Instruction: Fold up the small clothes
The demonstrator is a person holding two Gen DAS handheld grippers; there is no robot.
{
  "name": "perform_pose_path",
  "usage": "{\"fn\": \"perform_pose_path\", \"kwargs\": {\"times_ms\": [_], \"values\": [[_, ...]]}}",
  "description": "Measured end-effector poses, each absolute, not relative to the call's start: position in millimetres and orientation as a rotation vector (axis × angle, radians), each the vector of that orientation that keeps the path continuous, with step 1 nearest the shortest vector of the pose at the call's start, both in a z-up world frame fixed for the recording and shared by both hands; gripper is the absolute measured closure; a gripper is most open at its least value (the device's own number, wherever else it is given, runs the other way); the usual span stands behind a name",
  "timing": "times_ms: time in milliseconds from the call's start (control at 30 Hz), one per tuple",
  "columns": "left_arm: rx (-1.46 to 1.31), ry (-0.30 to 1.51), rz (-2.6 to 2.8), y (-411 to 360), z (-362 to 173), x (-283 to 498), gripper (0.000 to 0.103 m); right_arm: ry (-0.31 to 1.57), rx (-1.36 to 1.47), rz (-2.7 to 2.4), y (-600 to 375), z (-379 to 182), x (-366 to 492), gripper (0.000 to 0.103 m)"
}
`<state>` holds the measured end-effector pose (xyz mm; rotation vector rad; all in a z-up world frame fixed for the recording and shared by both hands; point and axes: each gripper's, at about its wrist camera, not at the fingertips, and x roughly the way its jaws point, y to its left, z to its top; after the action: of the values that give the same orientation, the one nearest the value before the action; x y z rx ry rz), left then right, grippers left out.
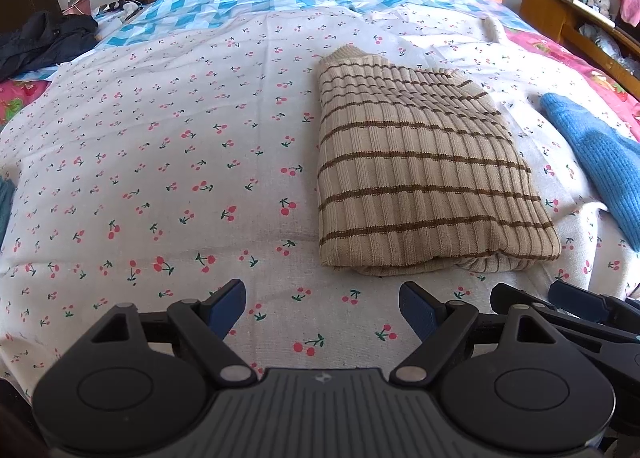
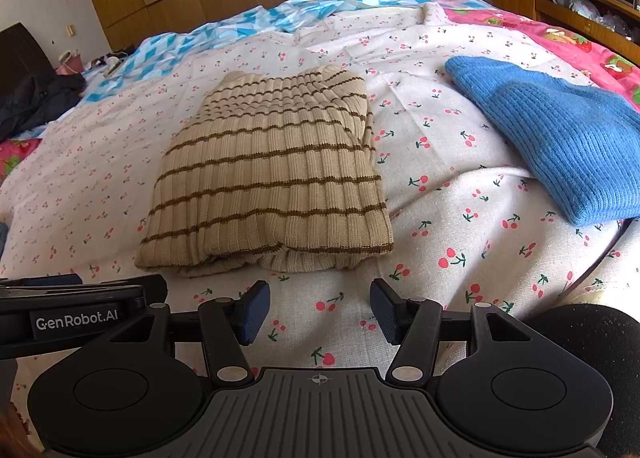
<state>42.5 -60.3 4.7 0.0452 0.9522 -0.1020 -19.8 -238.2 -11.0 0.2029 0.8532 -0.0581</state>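
The white cherry-print bedsheet (image 2: 460, 194) was seen spread flat. The folded beige brown-striped ribbed sweater (image 2: 268, 178) lay centred on it. Both the left gripper (image 1: 322, 308) and the right gripper (image 2: 320, 312) were held angled downward, jaws apart and empty, just short of the sweater.

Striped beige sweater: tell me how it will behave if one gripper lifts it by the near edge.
The striped beige sweater is soft ribbed knit, so it would likely sag. It lies folded in loose layers, so lifting one edge would probably unfold it. Its knit texture should grip, not slide.
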Motion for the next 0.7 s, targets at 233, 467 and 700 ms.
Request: {"fn": "perform_pose_path", "kwargs": {"times_ms": [233, 467, 700], "values": [[0.062, 0.937, -0.102, -62.4, 7.5, 40.0, 0.018, 0.852, 0.203, -0.057, -238.4, -10.4, -20.5, 0.047], [0.057, 0.942, -0.100, -61.7, 7.2, 39.7, 0.018, 0.852, 0.200, -0.056, -236.9, -9.1, -22.4, 0.047], [0.058, 0.946, -0.099, -62.0, 7.1, 39.6, 0.018, 0.855, 0.200, -0.056, -236.5, -9.4, -22.4, 0.047]]}}
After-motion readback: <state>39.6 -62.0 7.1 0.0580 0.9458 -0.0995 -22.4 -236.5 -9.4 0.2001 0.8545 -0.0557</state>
